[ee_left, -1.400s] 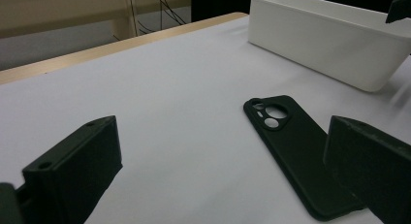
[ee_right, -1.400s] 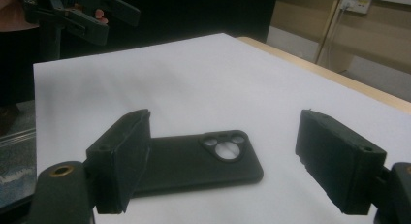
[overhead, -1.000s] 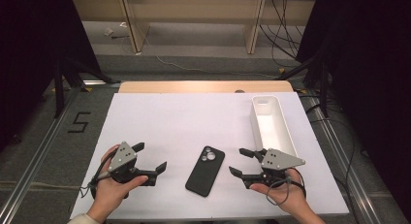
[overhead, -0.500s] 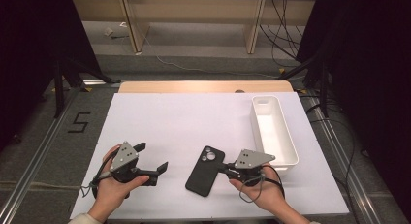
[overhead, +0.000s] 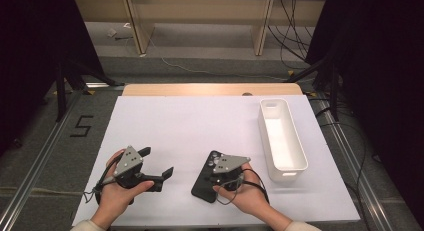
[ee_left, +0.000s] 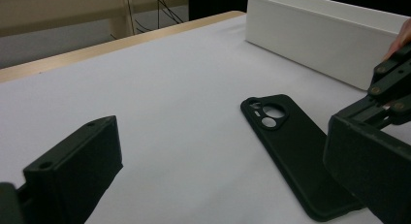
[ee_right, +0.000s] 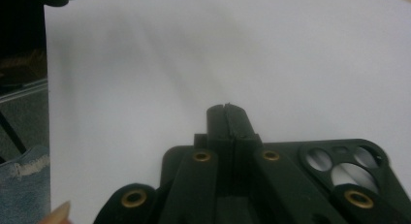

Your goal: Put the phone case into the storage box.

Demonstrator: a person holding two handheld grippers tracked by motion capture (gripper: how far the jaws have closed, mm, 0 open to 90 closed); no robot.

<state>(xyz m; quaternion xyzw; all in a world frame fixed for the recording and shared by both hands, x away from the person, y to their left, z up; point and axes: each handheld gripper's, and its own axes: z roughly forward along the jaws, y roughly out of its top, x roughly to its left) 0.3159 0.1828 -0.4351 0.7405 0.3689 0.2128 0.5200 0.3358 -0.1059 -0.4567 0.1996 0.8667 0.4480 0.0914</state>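
The black phone case (overhead: 212,178) lies flat, camera cut-outs upward, on the white table sheet (overhead: 200,126) at about the 6 o'clock edge of the high view, with the long white bin (overhead: 281,141) well apart from it toward 2 o'clock. The right gripper (overhead: 212,177) sits directly over the case; the right gripper view shows its two jaws pressed flat together, nothing between them, their joined tip over the case's edge beside the camera openings (ee_right: 344,166). The jaws have just been closing and now stand fully shut, empty. The left gripper (overhead: 157,166) rests toward 8 o'clock from the case, jaws spread wide and empty, as the left gripper view confirms, with the case lying between them farther off and untouched. Judgement: the step in hand appears to be working the closed right tip against the thin case to slide or tip it up, since a flat case offers no edge to pinch from above. To do this well, the tip should be kept low and square on the rim, with light downward pressure, so that it does not skate across the smooth back. The open left gripper is well placed to come in from 9 o'clock and brace or take the raised edge. Chief risk: the case spinning on the sheet instead of lifting.
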